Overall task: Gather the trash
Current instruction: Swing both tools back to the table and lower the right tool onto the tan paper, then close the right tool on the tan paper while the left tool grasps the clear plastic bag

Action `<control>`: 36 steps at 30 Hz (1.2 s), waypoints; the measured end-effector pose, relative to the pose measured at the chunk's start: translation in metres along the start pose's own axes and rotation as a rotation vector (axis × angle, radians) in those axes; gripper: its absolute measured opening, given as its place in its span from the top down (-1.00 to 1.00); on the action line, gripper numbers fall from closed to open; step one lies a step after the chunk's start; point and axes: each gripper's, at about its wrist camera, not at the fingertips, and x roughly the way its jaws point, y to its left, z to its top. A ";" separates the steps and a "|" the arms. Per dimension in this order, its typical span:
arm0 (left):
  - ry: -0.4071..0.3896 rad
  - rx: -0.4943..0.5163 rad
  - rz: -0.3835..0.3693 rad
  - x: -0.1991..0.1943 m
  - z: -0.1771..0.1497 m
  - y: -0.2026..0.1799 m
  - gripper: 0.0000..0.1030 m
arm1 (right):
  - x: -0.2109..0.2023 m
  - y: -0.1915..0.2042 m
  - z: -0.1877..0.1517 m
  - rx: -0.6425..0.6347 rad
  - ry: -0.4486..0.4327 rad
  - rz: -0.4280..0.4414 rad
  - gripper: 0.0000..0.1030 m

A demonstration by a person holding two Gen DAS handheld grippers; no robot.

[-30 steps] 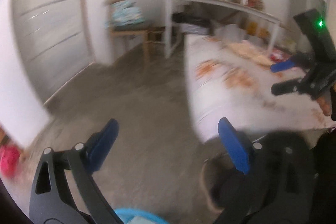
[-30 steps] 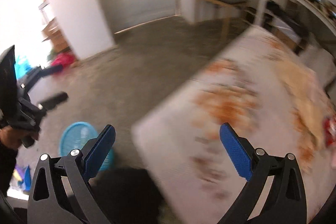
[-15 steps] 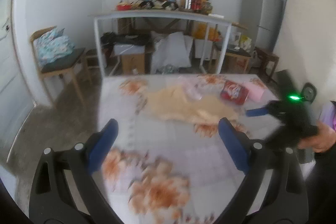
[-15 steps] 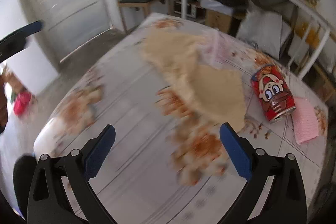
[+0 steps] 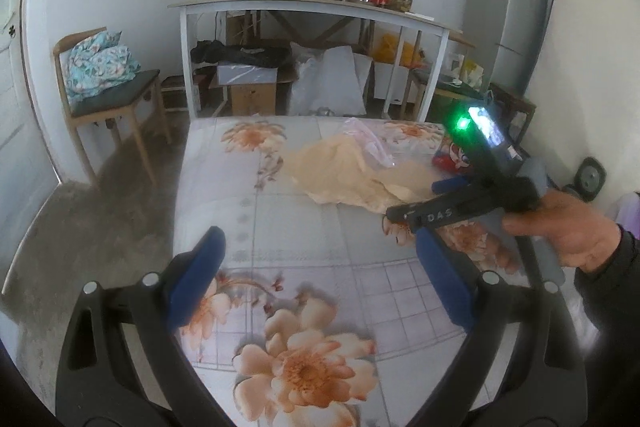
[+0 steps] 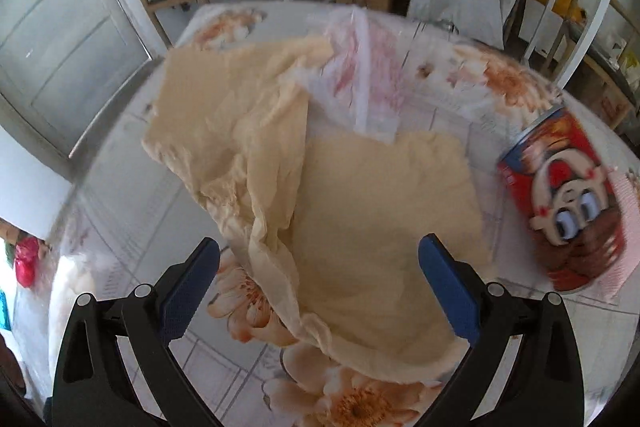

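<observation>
A crumpled beige plastic bag (image 6: 320, 187) lies on the flowered tablecloth (image 6: 360, 399); it also shows in the left wrist view (image 5: 344, 175). A clear pinkish bag (image 6: 360, 83) rests on its far side. A red cartoon can (image 6: 568, 203) lies on its side to the right on a pink paper (image 6: 624, 227). My right gripper (image 6: 320, 279) is open and empty, just above the beige bag's near edge; it shows in the left wrist view (image 5: 412, 199). My left gripper (image 5: 320, 279) is open and empty over the table's near part.
The table (image 5: 280, 227) has a floor drop at its left edge. A wooden chair (image 5: 116, 103) with folded cloth stands at the left. A white shelf table (image 5: 312, 7) with clutter, boxes and bags stands behind. A fridge (image 5: 508, 19) is at the right.
Both grippers have swung from facing the floor and door to facing the table. The right gripper has moved in close over the beige bag. Both stay open.
</observation>
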 end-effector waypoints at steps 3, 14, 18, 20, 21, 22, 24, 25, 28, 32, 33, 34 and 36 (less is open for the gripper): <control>-0.008 0.000 -0.002 -0.002 -0.001 0.004 -0.79 | 0.001 0.006 -0.003 -0.033 -0.021 -0.015 -0.88; 0.002 0.012 -0.018 0.003 -0.008 -0.001 -0.79 | -0.016 -0.001 -0.010 -0.043 -0.044 -0.012 0.65; 0.003 0.009 -0.028 0.007 0.000 -0.003 -0.79 | -0.025 -0.004 -0.027 -0.048 -0.039 0.050 0.86; 0.000 0.014 -0.039 0.010 0.008 -0.007 -0.79 | -0.030 -0.005 -0.038 -0.057 -0.040 0.078 0.89; -0.002 0.017 -0.044 0.012 0.010 -0.010 -0.79 | -0.032 -0.005 -0.043 -0.055 -0.039 0.092 0.89; -0.004 0.019 -0.051 0.015 0.014 -0.013 -0.79 | -0.036 -0.005 -0.050 -0.059 -0.042 0.105 0.90; -0.010 0.018 -0.079 0.023 0.026 -0.019 -0.79 | -0.044 -0.007 -0.064 -0.063 -0.050 0.115 0.90; -0.011 0.013 -0.092 0.030 0.034 -0.022 -0.79 | -0.048 -0.008 -0.069 -0.064 -0.054 0.120 0.91; 0.007 -0.014 -0.134 0.056 0.058 -0.031 -0.79 | -0.064 -0.015 -0.085 -0.060 -0.070 0.125 0.91; 0.089 -0.025 -0.116 0.115 0.092 -0.047 -0.79 | -0.083 -0.026 -0.108 -0.066 -0.075 0.115 0.91; 0.114 -0.027 -0.103 0.134 0.102 -0.051 -0.79 | -0.086 -0.029 -0.115 -0.070 -0.072 0.107 0.91; 0.132 -0.028 -0.089 0.150 0.108 -0.054 -0.79 | -0.087 -0.032 -0.118 -0.073 -0.071 0.097 0.91; 0.173 -0.019 -0.057 0.185 0.119 -0.063 -0.79 | -0.091 -0.041 -0.130 -0.063 -0.068 0.086 0.91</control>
